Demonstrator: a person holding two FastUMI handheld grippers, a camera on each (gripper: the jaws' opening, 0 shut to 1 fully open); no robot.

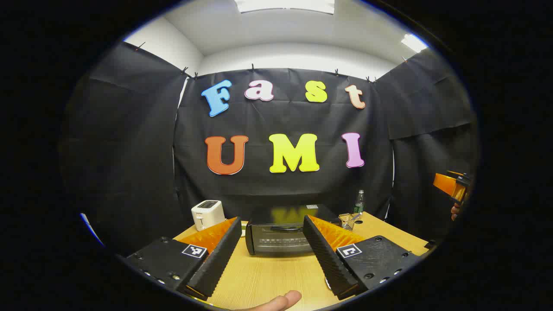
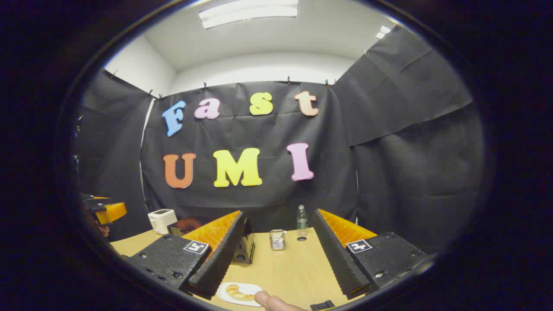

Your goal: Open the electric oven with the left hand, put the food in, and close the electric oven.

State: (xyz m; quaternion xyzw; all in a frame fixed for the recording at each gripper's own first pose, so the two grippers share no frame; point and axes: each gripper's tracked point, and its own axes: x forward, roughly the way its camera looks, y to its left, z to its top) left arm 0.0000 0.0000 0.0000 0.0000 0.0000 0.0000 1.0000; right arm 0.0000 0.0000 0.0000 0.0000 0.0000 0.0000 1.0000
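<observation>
Oven [image 1: 281, 235] first: one black electric oven, sitting at the far side of the wooden table [image 1: 268, 280], dead ahead at 12 o'clock in the left gripper view, framed right between that gripper's fingers. Door looks shut, so I'd say we're at the very start, step one (opening it) not begun.

Left gripper [image 1: 270, 255] is spread wide with nothing between its fingers, hanging well back from the oven. Right gripper [image 2: 276, 255] is also spread wide and empty. In the right gripper view the food sits down at about 7 o'clock: one white plate [image 2: 239, 293] with what looks like a pastry [image 2: 237, 292] on it, just beside the gripper's left finger. A fingertip pokes in at the bottom edge of each view.

Next move, my guess: the left one has to travel forward to the top edge of the oven door, close on the handle and pull it down. I can't really make out the handle from here, too small.

Count of the rest:
- one white toaster [image 1: 208, 214], at 10 o'clock from the oven
- one green bottle [image 1: 359, 202], at 2 o'clock from it
- one small wire holder [image 1: 348, 221] beside the bottle
</observation>
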